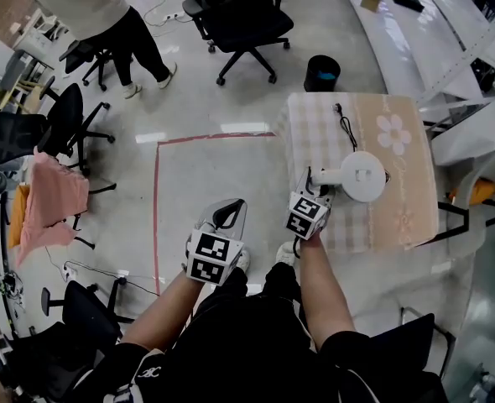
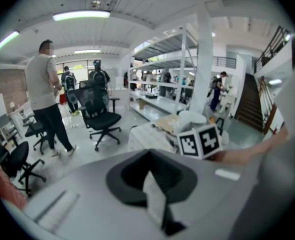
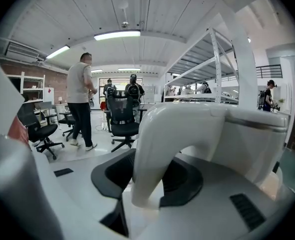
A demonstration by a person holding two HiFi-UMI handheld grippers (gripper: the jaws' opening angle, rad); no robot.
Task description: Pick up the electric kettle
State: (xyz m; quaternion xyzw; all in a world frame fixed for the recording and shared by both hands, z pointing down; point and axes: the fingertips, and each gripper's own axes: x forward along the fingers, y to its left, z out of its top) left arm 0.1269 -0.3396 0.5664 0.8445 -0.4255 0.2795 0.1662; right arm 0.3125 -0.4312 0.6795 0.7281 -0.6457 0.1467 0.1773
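The white electric kettle point(image 1: 362, 175) stands on a small table point(image 1: 398, 217) with a checked and flowered cloth, its handle point(image 1: 330, 175) pointing left. My right gripper point(image 1: 312, 183) is at that handle. In the right gripper view the curved white handle point(image 3: 162, 149) sits in the slot between the jaws of my right gripper point(image 3: 137, 204), with the kettle body point(image 3: 247, 134) behind it. My left gripper point(image 1: 226, 212) hangs over the floor left of the table. In its own view the left gripper point(image 2: 155, 204) has its jaws together with nothing in them.
A black power cord point(image 1: 346, 127) lies on the table behind the kettle. A black bin point(image 1: 321, 72) stands on the floor beyond the table. Office chairs point(image 1: 239, 19) and a standing person point(image 1: 105, 15) are farther off. Red tape point(image 1: 157, 217) marks the floor.
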